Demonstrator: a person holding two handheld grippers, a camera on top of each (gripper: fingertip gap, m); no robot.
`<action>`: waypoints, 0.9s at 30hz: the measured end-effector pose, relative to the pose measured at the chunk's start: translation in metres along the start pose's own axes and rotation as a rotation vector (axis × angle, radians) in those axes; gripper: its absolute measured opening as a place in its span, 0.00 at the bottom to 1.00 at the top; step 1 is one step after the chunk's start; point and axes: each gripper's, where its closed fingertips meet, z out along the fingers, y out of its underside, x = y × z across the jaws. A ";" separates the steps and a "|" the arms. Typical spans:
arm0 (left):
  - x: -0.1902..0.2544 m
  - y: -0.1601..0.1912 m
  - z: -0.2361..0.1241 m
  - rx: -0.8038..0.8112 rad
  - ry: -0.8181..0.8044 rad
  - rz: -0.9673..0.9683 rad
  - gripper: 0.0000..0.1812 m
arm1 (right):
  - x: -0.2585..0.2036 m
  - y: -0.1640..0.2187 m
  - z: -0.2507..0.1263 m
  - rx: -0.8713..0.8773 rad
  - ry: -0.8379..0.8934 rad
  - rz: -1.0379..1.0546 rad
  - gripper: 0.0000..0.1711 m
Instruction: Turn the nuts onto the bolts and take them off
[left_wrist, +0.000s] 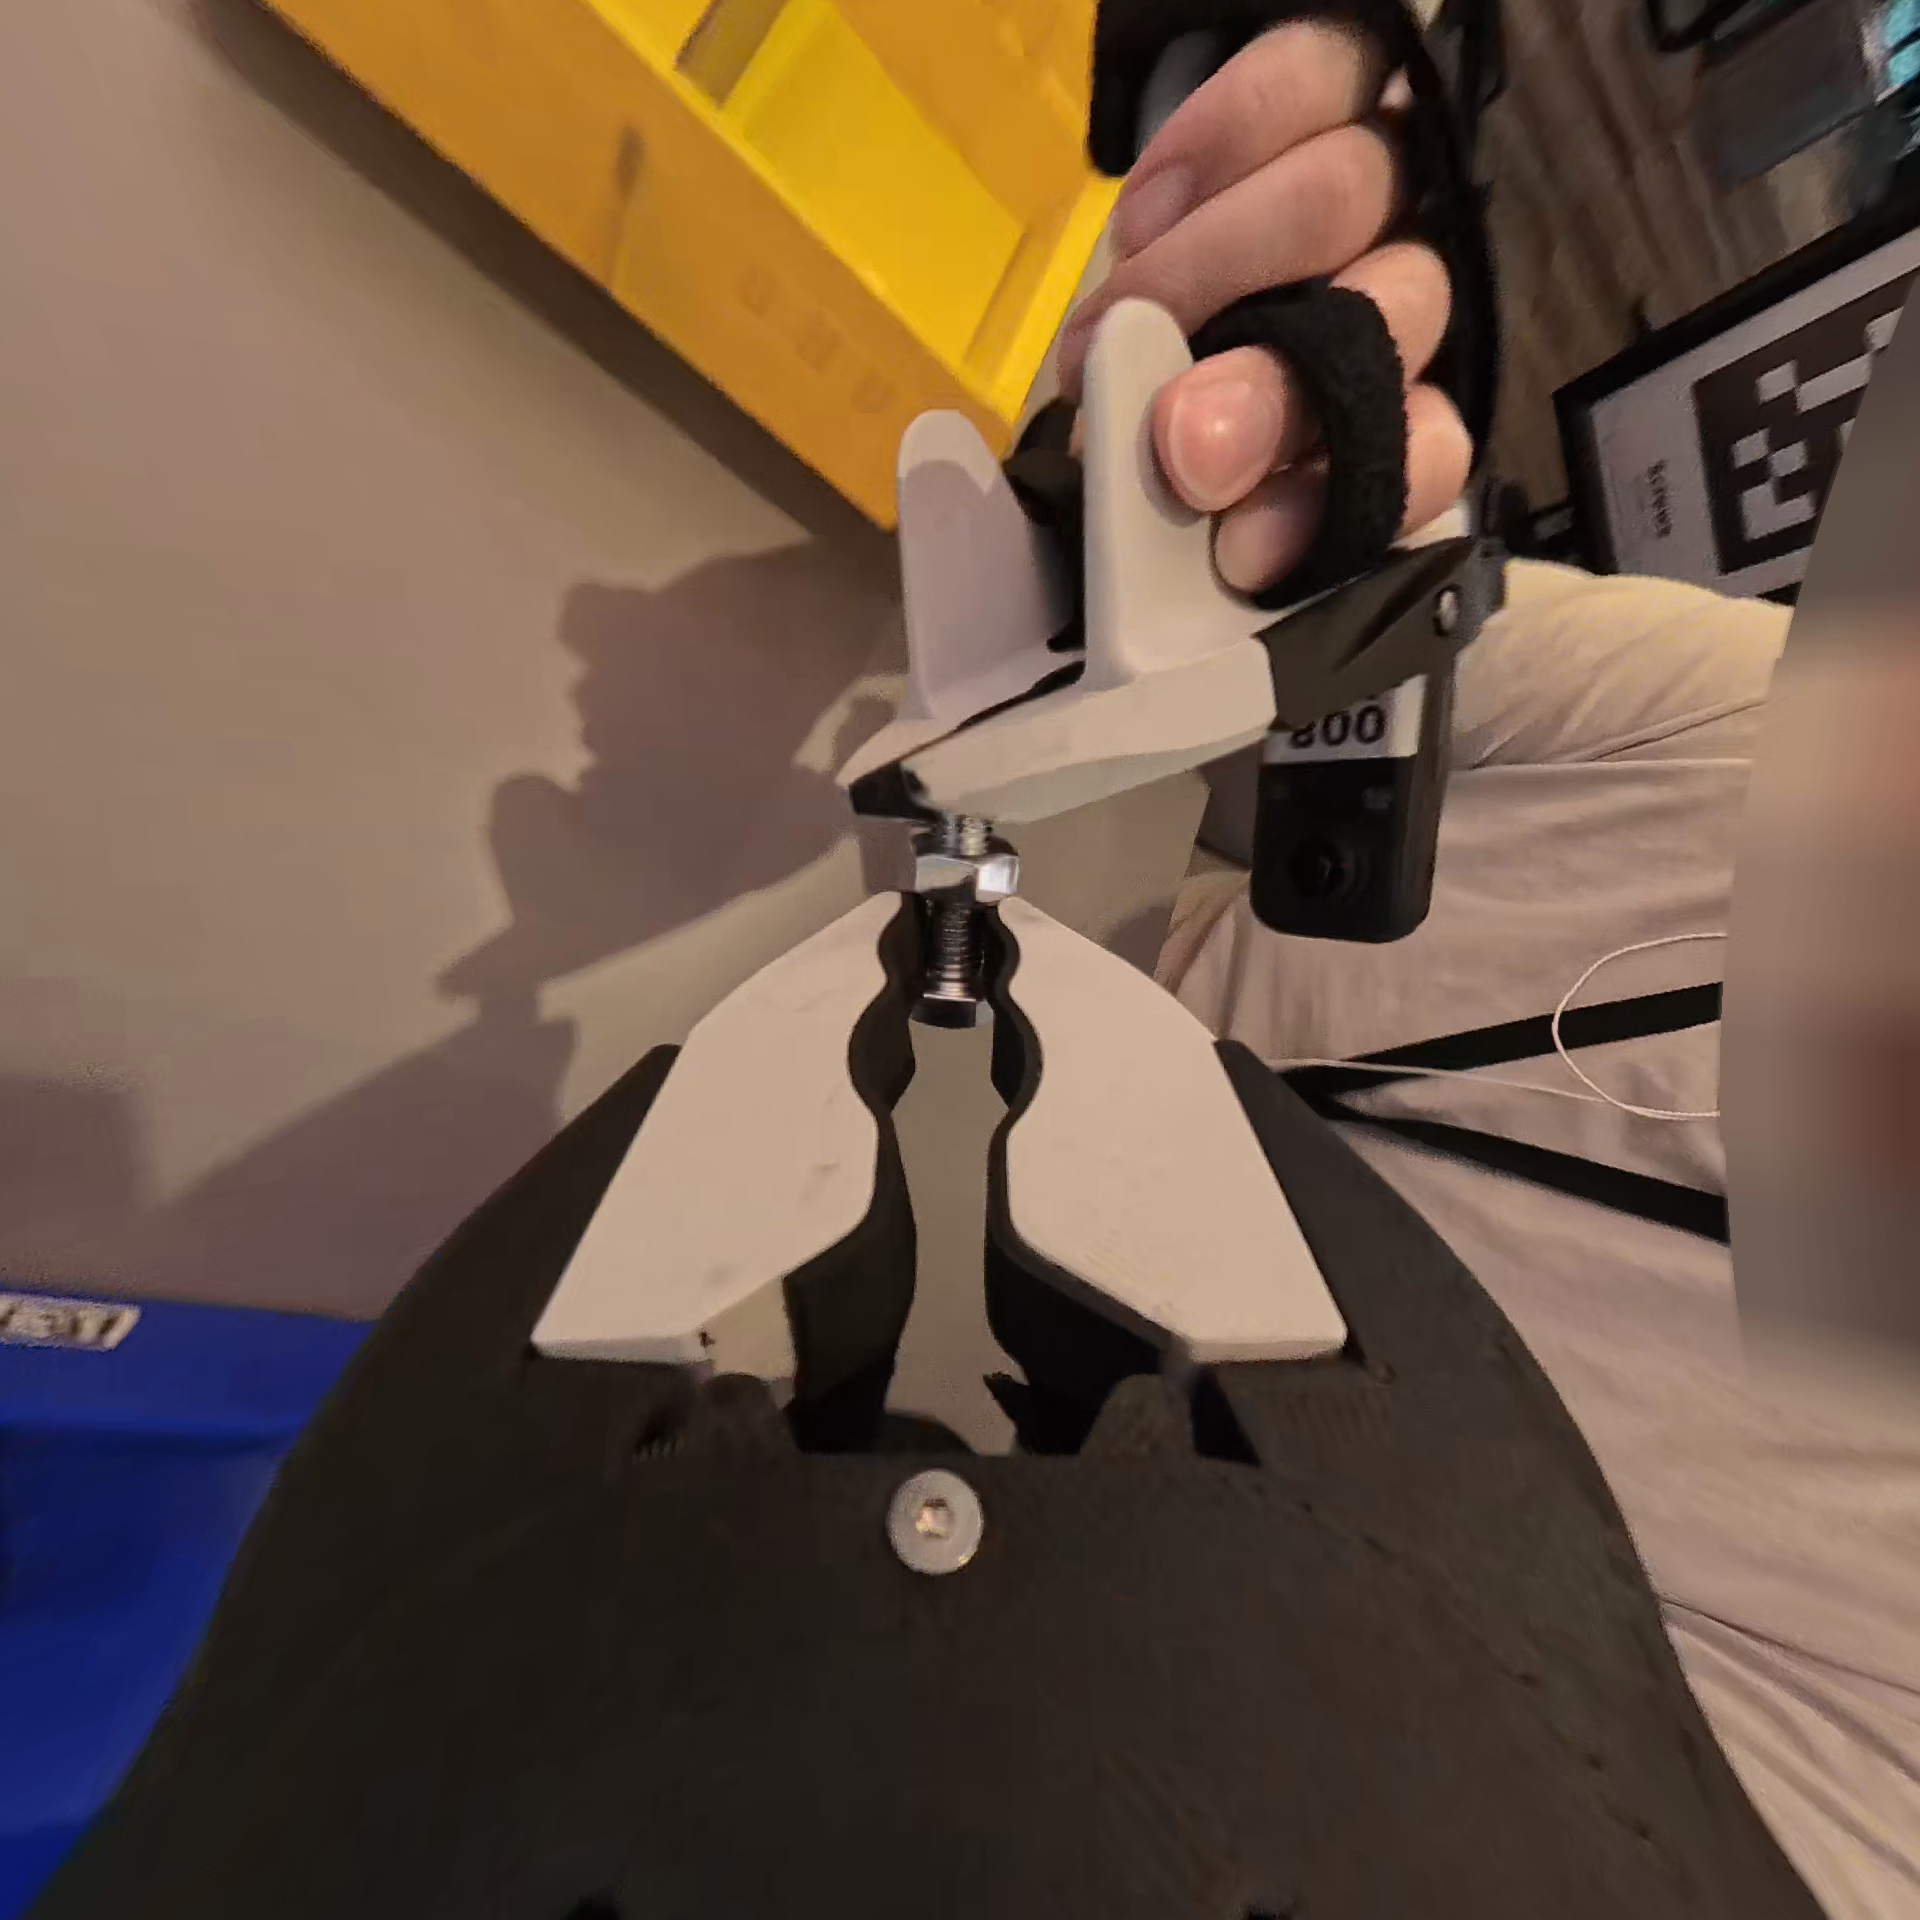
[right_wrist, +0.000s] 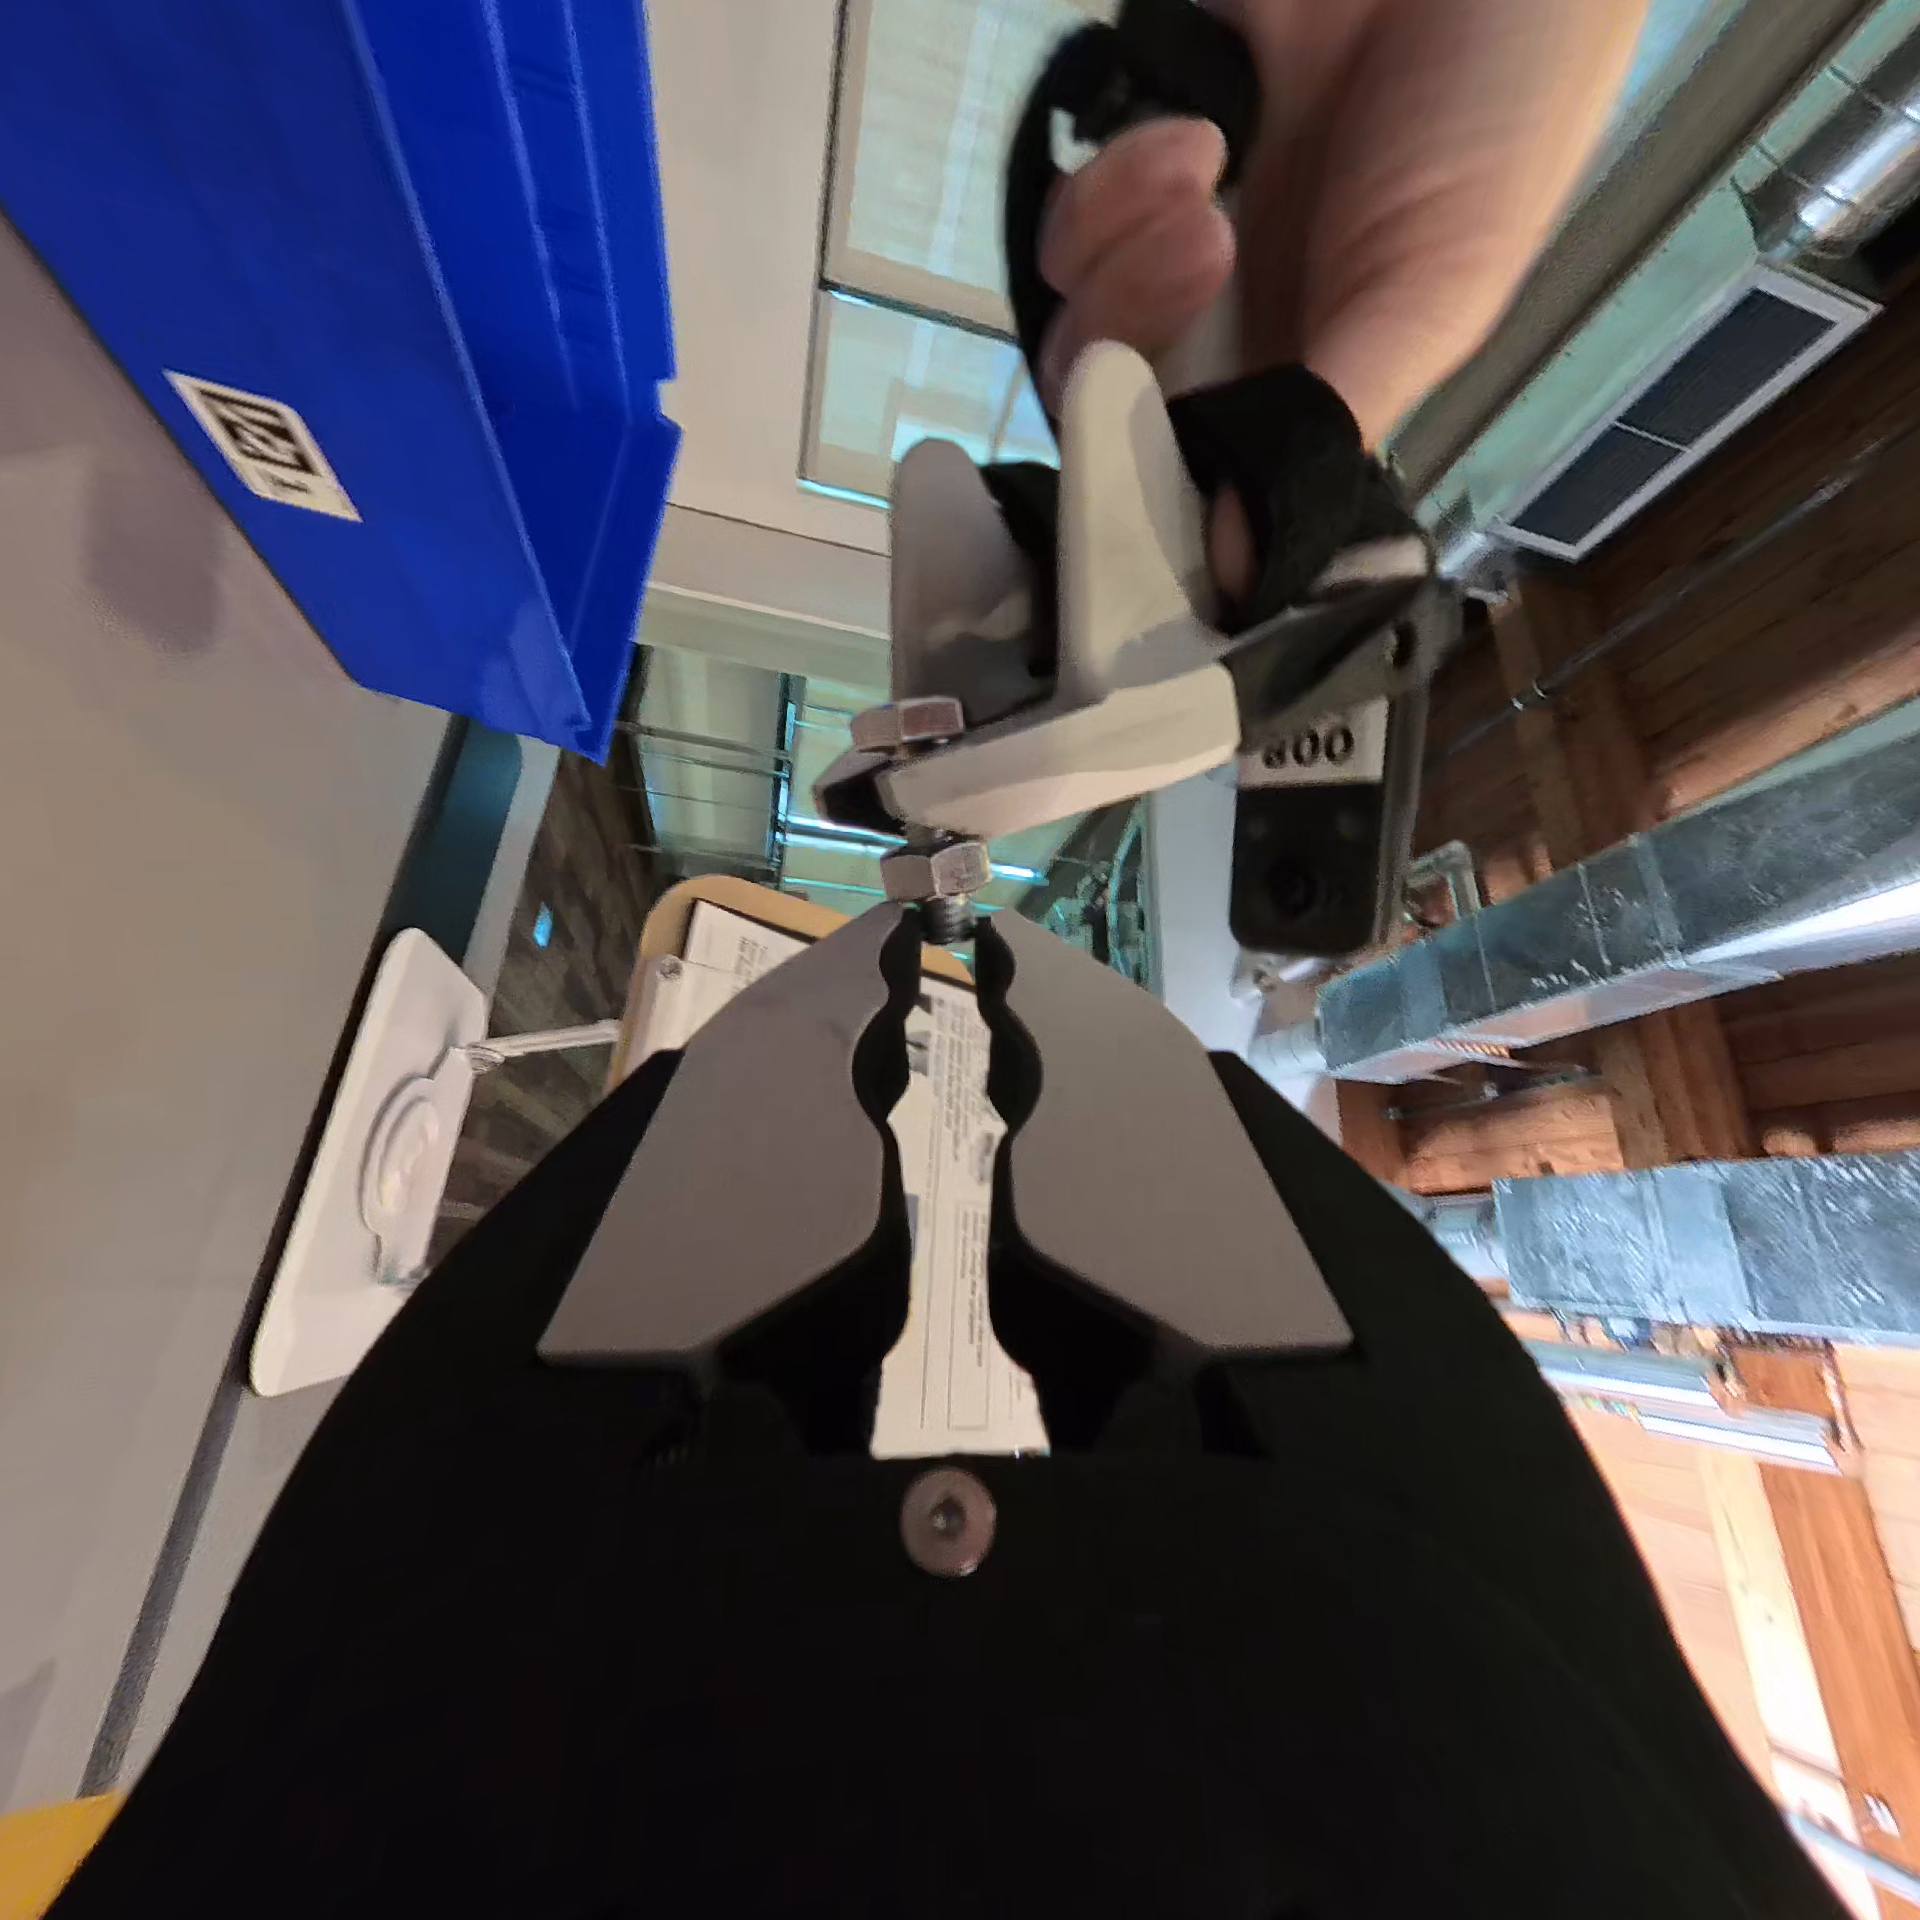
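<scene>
Two narrow pinches, left gripper (left_wrist: 951, 914) and right gripper (right_wrist: 940, 925), on stiff silver steel bolt (left_wrist: 948, 961); slick silver hex nut (left_wrist: 961, 873) between jaws, grip its flats.

At ten o'clock in the right wrist view a blue bin (right_wrist: 343, 343) rests on a grey table (right_wrist: 125, 831); metal ducts (right_wrist: 1662, 966) cross wood panelling (right_wrist: 1818, 1049) at three o'clock. In the left wrist view a yellow bin (left_wrist: 790, 208) sits at twelve o'clock.
</scene>
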 end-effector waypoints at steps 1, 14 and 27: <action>0.002 -0.005 -0.002 0.048 0.022 0.018 0.05 | 0.006 0.007 0.000 -0.022 0.035 0.011 0.07; 0.019 -0.092 -0.059 0.927 -0.343 0.471 0.05 | 0.055 0.038 -0.012 0.346 -0.288 1.817 0.20; 0.014 -0.100 -0.026 0.873 -0.655 0.637 0.06 | 0.054 0.050 -0.012 0.267 -0.245 1.880 0.15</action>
